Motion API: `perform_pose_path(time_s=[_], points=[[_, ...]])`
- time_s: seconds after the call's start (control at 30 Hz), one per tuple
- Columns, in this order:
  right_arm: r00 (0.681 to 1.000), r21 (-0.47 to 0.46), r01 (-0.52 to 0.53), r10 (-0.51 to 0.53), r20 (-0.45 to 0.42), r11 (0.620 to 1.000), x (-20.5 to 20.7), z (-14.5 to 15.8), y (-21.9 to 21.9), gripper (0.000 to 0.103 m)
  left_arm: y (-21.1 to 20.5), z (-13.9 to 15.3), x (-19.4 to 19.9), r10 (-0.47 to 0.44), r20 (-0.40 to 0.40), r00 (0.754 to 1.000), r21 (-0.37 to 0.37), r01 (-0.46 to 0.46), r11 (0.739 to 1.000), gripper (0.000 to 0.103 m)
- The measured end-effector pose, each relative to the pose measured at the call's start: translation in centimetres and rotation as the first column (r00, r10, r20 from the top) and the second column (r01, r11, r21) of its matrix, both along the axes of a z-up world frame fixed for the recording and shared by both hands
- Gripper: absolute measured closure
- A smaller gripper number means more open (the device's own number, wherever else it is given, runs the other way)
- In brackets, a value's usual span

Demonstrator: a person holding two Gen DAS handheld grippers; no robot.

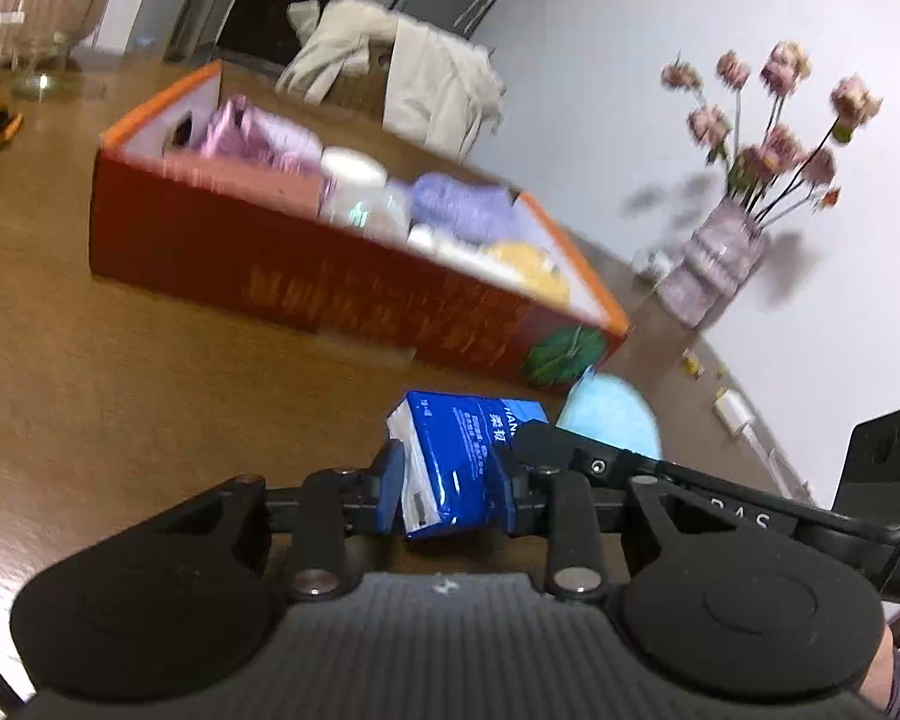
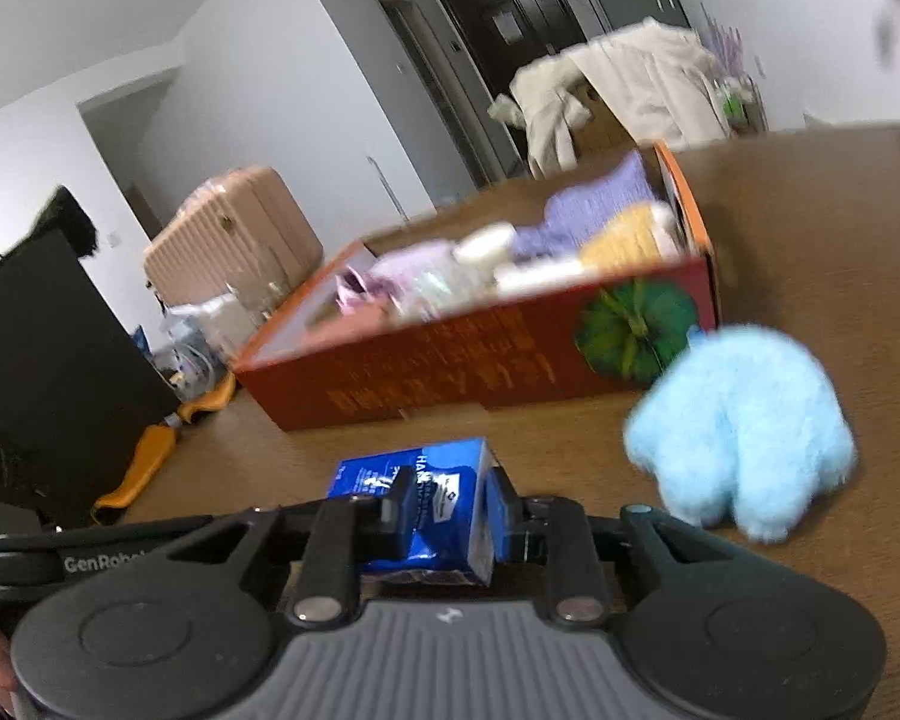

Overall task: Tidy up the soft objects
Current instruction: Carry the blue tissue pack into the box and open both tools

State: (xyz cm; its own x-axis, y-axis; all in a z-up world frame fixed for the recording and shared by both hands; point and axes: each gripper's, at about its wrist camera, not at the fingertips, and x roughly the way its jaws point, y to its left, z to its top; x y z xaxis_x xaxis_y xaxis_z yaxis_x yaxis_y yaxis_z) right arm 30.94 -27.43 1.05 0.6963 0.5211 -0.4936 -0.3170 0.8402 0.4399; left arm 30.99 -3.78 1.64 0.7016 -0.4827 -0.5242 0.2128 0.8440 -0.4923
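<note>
Both my claws have the same small blue tissue pack between their fingers. My left claw [image 1: 450, 480] is nearly closed, its pads pressed against the two sides of the blue tissue pack [image 1: 462, 456], which sits tilted just above the worktop [image 1: 120, 372]. My right claw [image 2: 450, 516] is closed about as far on the same pack [image 2: 432, 510], coming at it from the other side, one finger across its printed face and the other against its white end.

Just beyond the pack lies a fluffy light-blue soft toy [image 2: 744, 426], resting on the worktop near the corner of a long red box [image 1: 330, 288]. The box has an orange rim and holds purple, white and yellow soft things packed in a row; a green round picture marks its near corner.

On the pack I can read white letters "HAN" and some Chinese characters, the rest too small to make out. My left claw's body shows "GenRobo" in the right wrist view. The gold writing along the box side is blurred.
</note>
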Motion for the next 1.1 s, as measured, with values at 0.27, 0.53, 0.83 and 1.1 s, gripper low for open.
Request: perform_pose_path(time_s=[0.27, 0.53, 0.83, 1.1], points=[[0.994, 0.039, -0.044, 0.039, 0.102, 0.998, 5.2, 5.6, 0.5, 0.08, 0.7, 6.4, 4.8, -0.013, 0.109, 0.994, 0.066, 0.006, 0.998, 0.072], [0.997, -0.075, -0.07, 0.069, -0.017, 0.995, 13.7, 5.1, 2.8, 0.08, -0.4, 5.6, 13.2, -0.053, -0.026, 0.998, 0.227, 0.058, 0.972, 0.072], [0.983, -0.145, -0.163, 0.148, -0.113, 0.976, 15.0, 2.7, 4.2, 0.081, 0.5, 5.8, 14.2, -0.088, 0.036, 0.995, 0.272, 0.075, 0.959, 0.071], [0.988, -0.136, -0.139, 0.127, -0.092, 0.981, 13.9, 3.9, 3.4, 0.078, 0.4, 4.7, 14.5, -0.048, -0.016, 0.999, 0.291, 0.05, 0.955, 0.077]])
